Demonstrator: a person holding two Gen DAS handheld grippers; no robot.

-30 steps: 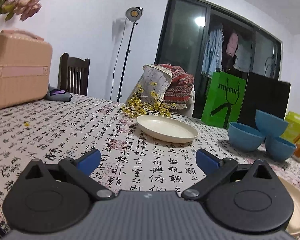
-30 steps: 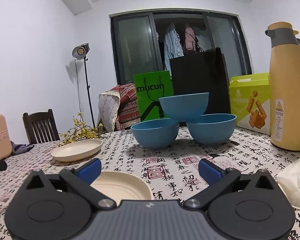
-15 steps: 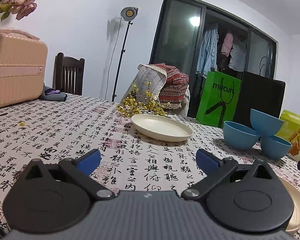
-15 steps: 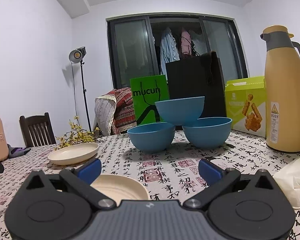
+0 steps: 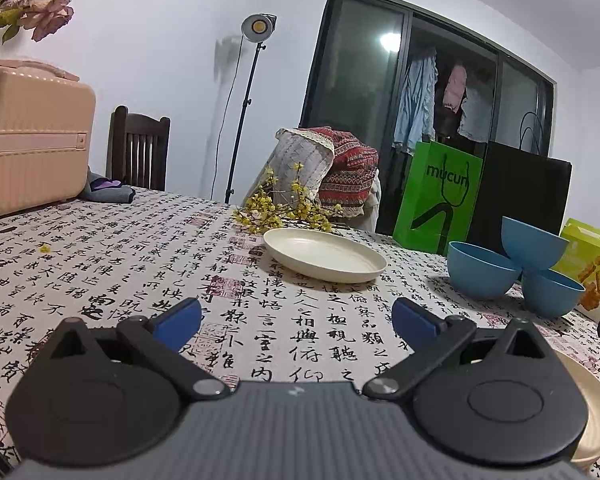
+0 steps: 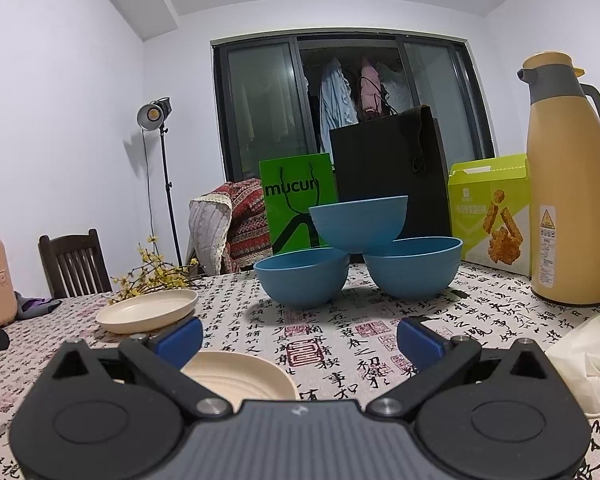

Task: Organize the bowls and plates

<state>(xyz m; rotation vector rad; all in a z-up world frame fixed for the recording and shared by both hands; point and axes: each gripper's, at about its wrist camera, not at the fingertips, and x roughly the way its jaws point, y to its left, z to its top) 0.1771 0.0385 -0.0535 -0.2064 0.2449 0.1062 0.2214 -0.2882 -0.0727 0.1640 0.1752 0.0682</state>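
Three blue bowls stand in a pyramid on the printed tablecloth: one bowl rests on the rims of two others. The same pyramid shows at the right of the left wrist view. A cream plate lies farther left, beside yellow flowers. A second cream plate lies just under my right gripper's left finger. My left gripper is open above bare cloth, well short of the far plate. My right gripper is open too, facing the bowls with nothing between its fingers.
A tall yellow thermos and a green snack box stand at the right. Green and black paper bags stand behind the bowls. A pink case sits at the left, a white cloth at the right, chairs behind.
Both views have shifted slightly, with the plates and bowls moving a little in the frames. Both grippers stay open and nothing on the table has moved.
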